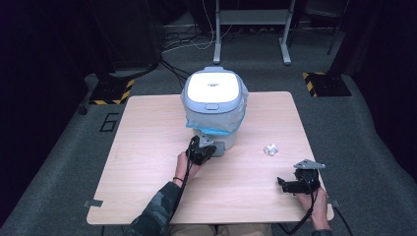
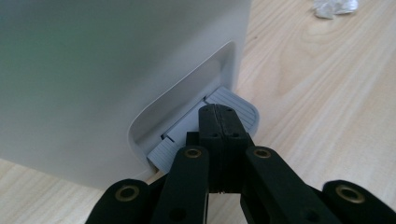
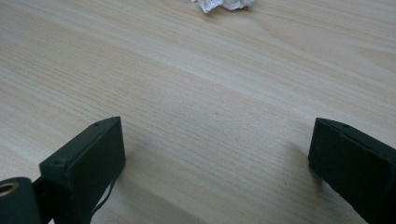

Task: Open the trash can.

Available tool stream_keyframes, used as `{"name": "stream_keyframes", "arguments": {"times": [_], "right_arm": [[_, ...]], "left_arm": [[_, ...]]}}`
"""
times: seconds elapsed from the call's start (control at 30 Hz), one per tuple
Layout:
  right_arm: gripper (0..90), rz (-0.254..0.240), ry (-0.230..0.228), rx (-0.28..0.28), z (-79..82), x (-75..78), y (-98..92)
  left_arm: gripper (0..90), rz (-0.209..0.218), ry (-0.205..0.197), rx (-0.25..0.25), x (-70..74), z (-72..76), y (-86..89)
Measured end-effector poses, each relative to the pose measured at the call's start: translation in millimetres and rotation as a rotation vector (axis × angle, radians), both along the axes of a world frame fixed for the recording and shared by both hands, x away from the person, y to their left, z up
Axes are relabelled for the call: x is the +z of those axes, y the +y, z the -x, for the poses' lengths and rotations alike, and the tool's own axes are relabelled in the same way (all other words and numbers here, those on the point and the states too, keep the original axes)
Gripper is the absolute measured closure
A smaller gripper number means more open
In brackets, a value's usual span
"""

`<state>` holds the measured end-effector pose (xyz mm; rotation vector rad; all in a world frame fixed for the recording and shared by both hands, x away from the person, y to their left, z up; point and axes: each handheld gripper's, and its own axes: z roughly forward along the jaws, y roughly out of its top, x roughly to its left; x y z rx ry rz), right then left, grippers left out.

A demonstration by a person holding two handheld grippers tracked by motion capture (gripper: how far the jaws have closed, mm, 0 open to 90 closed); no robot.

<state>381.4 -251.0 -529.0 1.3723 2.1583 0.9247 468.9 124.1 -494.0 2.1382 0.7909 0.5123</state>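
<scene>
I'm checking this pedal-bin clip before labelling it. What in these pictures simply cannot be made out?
- White lidded bin, high view: the lid's small print is too small to read.
- Grey foot pedal, left gripper view: the shut left gripper covers its middle, so contact is unclear.
- Crumpled white paper ball, right gripper view: cut off by the top edge.
- Right gripper: jaw bases run past the frame edges.

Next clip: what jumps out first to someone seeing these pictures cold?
The white pedal bin with a blue liner, standing at the far middle of the wooden table, draws the eye. At its base, the left gripper sits shut over the grey foot pedal. A crumpled paper ball lies to the bin's right, ahead of the open right gripper.
</scene>
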Motion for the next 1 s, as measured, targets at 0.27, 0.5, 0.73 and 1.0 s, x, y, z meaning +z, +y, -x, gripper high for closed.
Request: {"name": "stream_keyframes", "arguments": {"times": [0.27,0.5,0.73,1.0], "right_arm": [[3.0,0.0,0.0,0.0,0.0,0.0,0.0],[3.1,-0.001,-0.001,0.0,0.0,0.0,0.0],[3.1,-0.001,-0.001,-0.001,0.1,0.0,0.0],[3.2,-0.001,-0.001,-0.001,0.1,0.0,0.0]], "left_arm": [[90.0,0.017,-0.011,0.018,-7.5,-2.5,-0.4],[90.0,0.031,-0.024,0.03,-12.2,-0.8,-0.5],[90.0,0.014,-0.057,0.022,-15.1,2.2,-3.2],[90.0,0.019,-0.057,0.024,-19.0,2.4,-2.7]]}}
